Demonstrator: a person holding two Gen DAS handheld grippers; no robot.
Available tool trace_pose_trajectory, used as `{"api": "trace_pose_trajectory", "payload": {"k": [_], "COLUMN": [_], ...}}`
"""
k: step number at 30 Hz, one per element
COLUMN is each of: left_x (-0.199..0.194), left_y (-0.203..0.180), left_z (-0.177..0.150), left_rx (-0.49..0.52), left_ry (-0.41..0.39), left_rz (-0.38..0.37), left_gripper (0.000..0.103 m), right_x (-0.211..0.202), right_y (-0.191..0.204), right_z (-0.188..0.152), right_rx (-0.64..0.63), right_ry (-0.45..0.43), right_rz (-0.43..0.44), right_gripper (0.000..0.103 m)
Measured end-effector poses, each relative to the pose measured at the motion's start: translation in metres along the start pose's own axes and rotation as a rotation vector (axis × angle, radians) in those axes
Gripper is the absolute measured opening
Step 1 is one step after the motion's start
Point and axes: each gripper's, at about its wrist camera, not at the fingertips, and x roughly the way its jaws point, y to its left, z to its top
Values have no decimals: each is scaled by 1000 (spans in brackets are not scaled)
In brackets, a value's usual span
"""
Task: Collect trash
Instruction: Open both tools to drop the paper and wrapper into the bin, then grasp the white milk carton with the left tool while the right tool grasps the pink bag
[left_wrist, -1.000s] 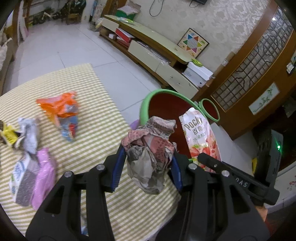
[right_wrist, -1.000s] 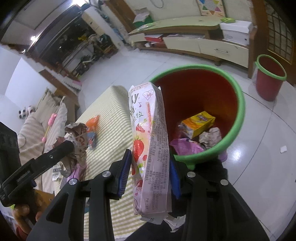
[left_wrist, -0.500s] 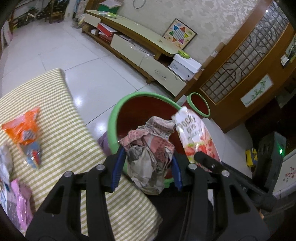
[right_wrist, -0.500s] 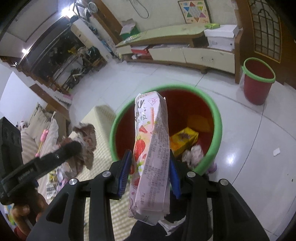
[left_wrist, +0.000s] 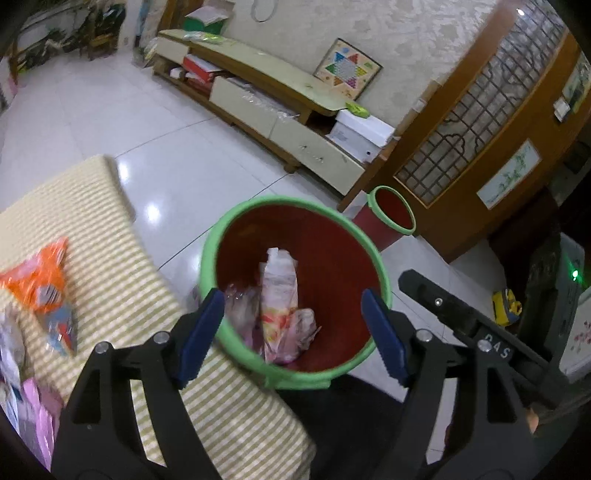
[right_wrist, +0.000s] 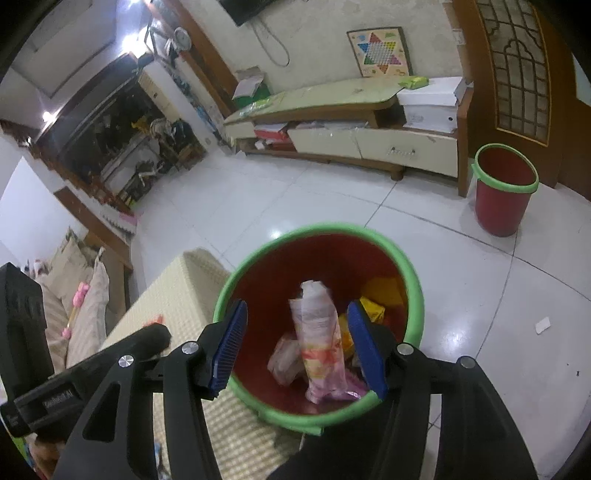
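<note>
Dropped wrappers now inside bin

Right gripper: jaws opening, nothing between the pads, over red bin with green rim. Inside: pink snack packet upright, yellow box at two o'clock. Second bin well apart, two o'clock.

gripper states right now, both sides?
Left gripper: jaws opening, nothing between them, over the bin.
Right gripper: jaws opening, nothing gripped; the pink snack bag lies in the bin.
</note>
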Motion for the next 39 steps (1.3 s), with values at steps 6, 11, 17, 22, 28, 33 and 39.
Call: {"api": "trace_pose_trajectory", "payload": {"k": [6,11,17,22,28,33,39], "left_x": [-38,-91,-141,-139,-122,-108,-124], "left_y": [44,108,192,232,236,232,226], "left_z": [-31,-67,-99,-112,-108,-108,-122], "left_rx": [-91,-189,-290,-329,-299,-256,-283], "left_ry": [-22,-47,-28,77,101,124,79], "left_rz": [89,239,393,330,337,344,348], "left_gripper": [74,74,74,74,74,74,60], "right_x": [9,20,27,29,24,21,25], "right_y": [23,52,89,117,146,162,176], "right_z": [-37,-68,-98,-116,-137,-147,-156], "right_rx": [-12,-48,-106,-147,-209,-237,-276], "right_ry": [99,177,252,302,348,364,397], "right_rz": [34,72,126,162,199,214,218], "right_gripper": [60,61,64,64,66,66,66]}}
